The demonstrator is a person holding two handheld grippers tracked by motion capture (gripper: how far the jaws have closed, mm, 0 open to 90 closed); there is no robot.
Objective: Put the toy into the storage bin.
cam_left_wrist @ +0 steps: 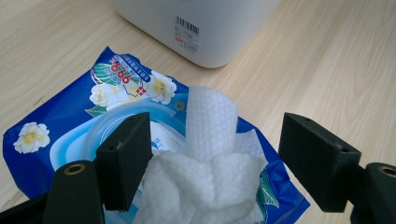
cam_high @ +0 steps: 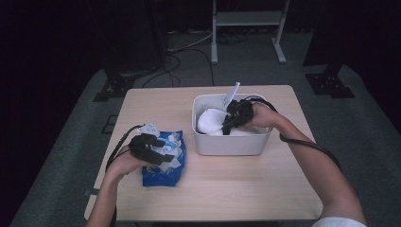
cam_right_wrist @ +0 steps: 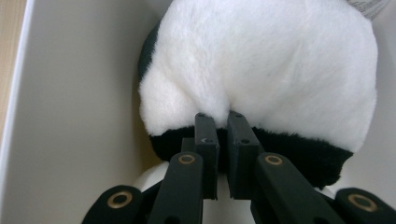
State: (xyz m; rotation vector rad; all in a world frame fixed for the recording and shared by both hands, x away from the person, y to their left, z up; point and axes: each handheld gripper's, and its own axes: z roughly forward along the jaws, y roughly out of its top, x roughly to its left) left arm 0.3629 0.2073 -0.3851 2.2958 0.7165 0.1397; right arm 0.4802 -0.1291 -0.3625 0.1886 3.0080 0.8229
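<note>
Tongs in the person's right hand reach down into the white bin, which stands at about two o'clock from the counter's middle. In the right gripper view these right tongs are pressed nearly together, with a narrow slit between the two black jaws; their tips push into the fur of a black-and-white plush toy just where the white fur meets a black band. Whether any fur is actually caught in the slit cannot be told. The toy lies inside the bin, its white bulk at twelve o'clock from the jaws, with the bin's pale wall running along the nine o'clock side. In the high view the toy shows as a white mound at the bin's nine o'clock end.

The left tongs sit at roughly eight o'clock on the counter, over a blue wet-wipe pack. In the left gripper view the left tongs are spread wide, one jaw on each side of a bunched white wipe that rises from the pack's opening, a strip of it standing up toward twelve o'clock. The left jaw stands right against the wipe; the right jaw is apart from it. The flower-printed pack lies flat, with the bin just beyond it at twelve o'clock.
</note>
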